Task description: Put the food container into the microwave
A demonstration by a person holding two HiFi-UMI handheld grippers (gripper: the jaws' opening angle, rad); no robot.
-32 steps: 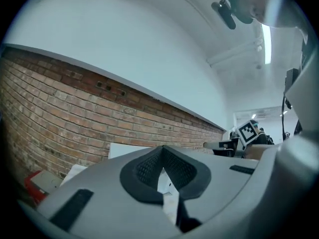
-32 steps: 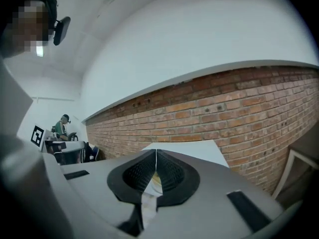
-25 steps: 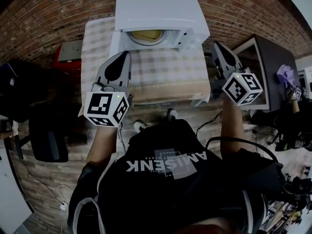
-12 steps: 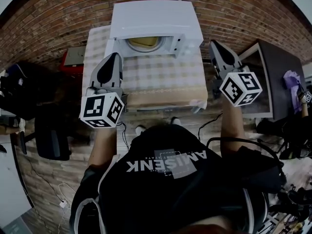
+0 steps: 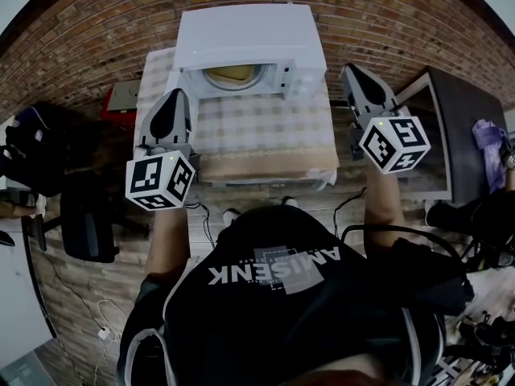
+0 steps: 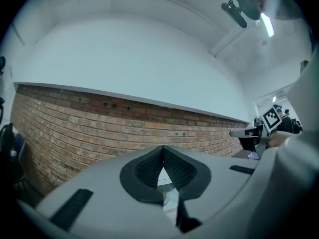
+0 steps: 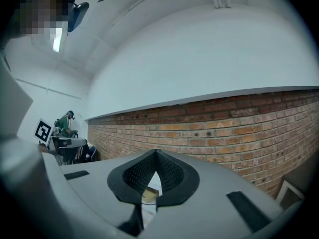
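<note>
Your left hand-held gripper (image 5: 178,93) and right hand-held gripper (image 5: 347,69) flank the bench (image 5: 265,135) in the head view. Only there do you see the yellowish food container (image 5: 233,74) inside the white microwave (image 5: 249,30). Your left gripper view shows jaws together, empty. Your right gripper view shows the same, facing a brick wall (image 7: 224,133).

A table (image 5: 269,167) under a checked cloth (image 5: 257,127) carries a white microwave (image 5: 245,34) at its far edge, by the brick wall (image 5: 386,14)
</note>
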